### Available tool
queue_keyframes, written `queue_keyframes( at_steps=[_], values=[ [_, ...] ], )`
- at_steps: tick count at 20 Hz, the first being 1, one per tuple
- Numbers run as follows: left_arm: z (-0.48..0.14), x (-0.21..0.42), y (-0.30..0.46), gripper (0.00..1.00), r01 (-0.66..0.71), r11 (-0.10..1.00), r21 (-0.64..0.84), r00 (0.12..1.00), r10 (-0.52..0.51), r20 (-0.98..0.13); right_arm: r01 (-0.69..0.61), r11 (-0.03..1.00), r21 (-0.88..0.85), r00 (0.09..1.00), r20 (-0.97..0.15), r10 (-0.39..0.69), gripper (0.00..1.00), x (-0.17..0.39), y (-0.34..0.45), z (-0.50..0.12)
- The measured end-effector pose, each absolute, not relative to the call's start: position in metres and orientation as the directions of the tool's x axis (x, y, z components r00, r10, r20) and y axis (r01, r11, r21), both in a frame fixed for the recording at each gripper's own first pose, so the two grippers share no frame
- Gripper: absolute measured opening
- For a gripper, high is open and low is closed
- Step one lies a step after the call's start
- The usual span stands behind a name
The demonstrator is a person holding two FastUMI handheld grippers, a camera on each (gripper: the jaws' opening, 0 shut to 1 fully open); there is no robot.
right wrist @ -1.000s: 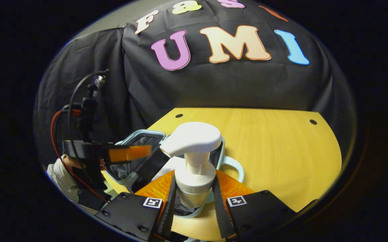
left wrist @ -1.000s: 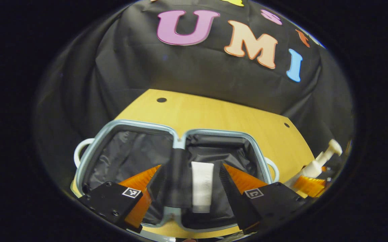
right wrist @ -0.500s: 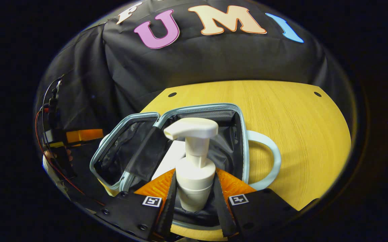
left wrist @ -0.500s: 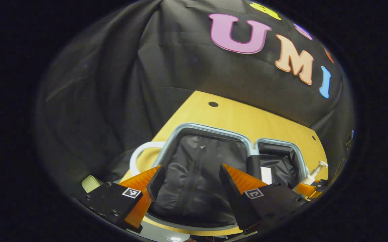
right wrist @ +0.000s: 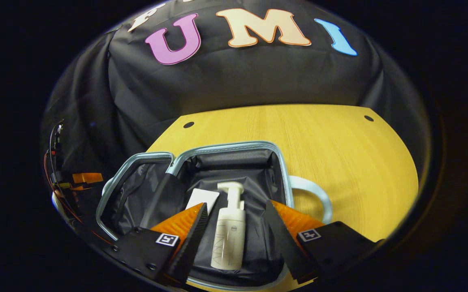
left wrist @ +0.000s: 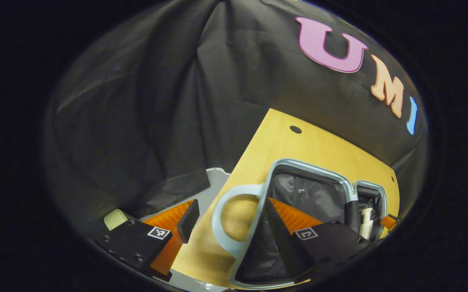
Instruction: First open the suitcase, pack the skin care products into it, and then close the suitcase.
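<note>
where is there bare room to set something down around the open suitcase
Bare table stretches right of the suitcase and behind it to the wall. The suitcase's left half is free. Its right half is crowded: pump bottle and white tube lie there, under the right hand-held gripper.

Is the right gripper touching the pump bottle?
Apart. In the right gripper view the right gripper is open, and the pump bottle lies in the suitcase between its spread fingers, dark lining showing on both sides.
</note>
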State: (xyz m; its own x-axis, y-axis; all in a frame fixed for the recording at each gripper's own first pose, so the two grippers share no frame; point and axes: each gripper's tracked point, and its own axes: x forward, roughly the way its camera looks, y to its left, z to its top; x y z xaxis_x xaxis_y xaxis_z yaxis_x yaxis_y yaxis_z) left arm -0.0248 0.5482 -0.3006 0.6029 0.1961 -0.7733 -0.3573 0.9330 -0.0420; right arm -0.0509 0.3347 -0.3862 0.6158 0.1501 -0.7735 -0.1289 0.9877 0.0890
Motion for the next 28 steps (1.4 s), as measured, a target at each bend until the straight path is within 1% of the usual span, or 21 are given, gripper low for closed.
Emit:
queue_keyframes(
  at_steps=[1,3,6,7,8,9,11,12,13,14,15,17,19,24,28],
  values=[
    [-0.311,-0.028,0.555,0.95,-0.363,0.931,-0.035,0.575,0.194,-0.795,-0.126,0.989,0.081,0.624,-0.768,0.142,0.92,-0.049,0.334,-0.384],
    [-0.332,-0.033,0.564,0.95,-0.380,0.925,-0.023,0.521,0.194,-0.831,-0.113,0.991,0.073,0.635,-0.762,0.129,0.92,-0.047,0.333,-0.379],
    [-0.360,-0.036,0.569,0.95,-0.388,0.921,-0.021,0.472,0.179,-0.863,-0.107,0.993,0.053,0.645,-0.756,0.110,0.92,-0.044,0.330,-0.374],
    [-0.367,-0.039,0.569,0.98,-0.384,0.923,-0.026,0.456,0.165,-0.874,-0.107,0.993,0.048,0.647,-0.755,0.106,0.92,-0.044,0.328,-0.373],
    [-0.371,-0.043,0.566,0.97,-0.368,0.928,-0.060,0.446,0.119,-0.887,-0.106,0.993,0.044,0.649,-0.754,0.103,0.92,-0.044,0.327,-0.372],
    [-0.377,-0.044,0.557,0.83,-0.357,0.928,-0.111,0.435,0.060,-0.898,-0.104,0.994,0.042,0.651,-0.753,0.100,0.92,-0.044,0.326,-0.371],
    [-0.381,-0.042,0.560,0.54,-0.345,0.935,-0.083,0.427,0.078,-0.901,-0.105,0.994,0.041,0.658,-0.746,0.101,0.92,-0.045,0.323,-0.367],
    [-0.373,-0.035,0.548,0.39,-0.321,0.937,-0.135,0.460,0.030,-0.887,-0.109,0.993,0.037,0.663,-0.742,0.101,0.92,-0.044,0.321,-0.366],
    [-0.363,-0.029,0.546,0.24,-0.335,0.933,-0.135,0.478,0.045,-0.877,-0.113,0.993,0.035,0.667,-0.738,0.102,0.92,-0.044,0.318,-0.365],
    [-0.362,-0.027,0.543,0.10,-0.327,0.936,-0.128,0.476,0.046,-0.878,-0.117,0.992,0.036,0.671,-0.734,0.106,0.92,-0.044,0.318,-0.363],
    [-0.352,-0.027,0.543,0.06,-0.321,0.940,-0.120,0.492,0.058,-0.868,-0.124,0.992,0.040,0.674,-0.730,0.113,0.92,-0.045,0.318,-0.361],
    [-0.331,-0.025,0.538,0.00,-0.287,0.954,-0.086,0.520,0.080,-0.851,-0.148,0.988,0.043,0.683,-0.718,0.134,0.92,-0.045,0.318,-0.356],
    [-0.304,-0.019,0.536,0.00,-0.261,0.964,-0.048,0.557,0.110,-0.823,-0.183,0.983,0.034,0.691,-0.707,0.153,0.92,-0.046,0.316,-0.350],
    [-0.228,-0.012,0.491,0.00,-0.205,0.976,-0.070,0.641,0.080,-0.763,-0.242,0.970,0.025,0.710,-0.677,0.195,0.92,-0.046,0.308,-0.335],
    [-0.179,-0.008,0.455,0.00,-0.126,0.992,-0.012,0.694,0.080,-0.716,-0.265,0.963,0.042,0.721,-0.655,0.227,0.92,-0.046,0.301,-0.324]
  ],
)
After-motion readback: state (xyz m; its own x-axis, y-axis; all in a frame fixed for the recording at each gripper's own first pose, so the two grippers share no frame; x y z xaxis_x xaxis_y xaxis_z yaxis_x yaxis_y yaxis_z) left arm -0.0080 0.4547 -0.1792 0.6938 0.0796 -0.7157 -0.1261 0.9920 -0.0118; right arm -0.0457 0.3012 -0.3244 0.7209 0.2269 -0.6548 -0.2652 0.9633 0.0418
